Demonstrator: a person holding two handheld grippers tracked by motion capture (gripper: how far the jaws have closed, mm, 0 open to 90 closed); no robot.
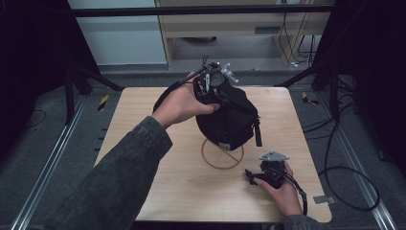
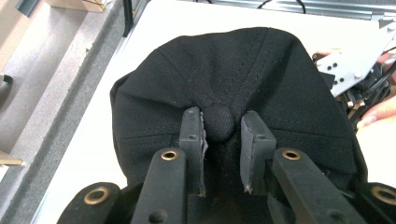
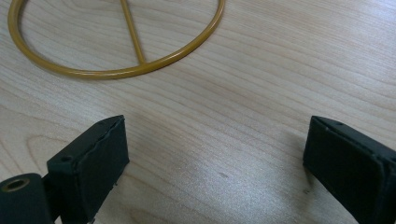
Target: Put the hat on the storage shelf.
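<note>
The left gripper (image 2: 223,154) is pinching, fingers nearly closed, the crown button of a soft, light black fabric cap (image 1: 229,117) seemingly perched over a brass-coloured wire ring stand (image 1: 221,155) on the wooden bench (image 1: 143,115), while the right gripper (image 3: 215,158) is resting wide open, empty.

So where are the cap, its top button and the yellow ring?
cap (image 1: 232,117), high view, its side panel
button (image 2: 219,122), left gripper view, its rounded top
ring (image 3: 112,72), right gripper view, its near rim
</note>
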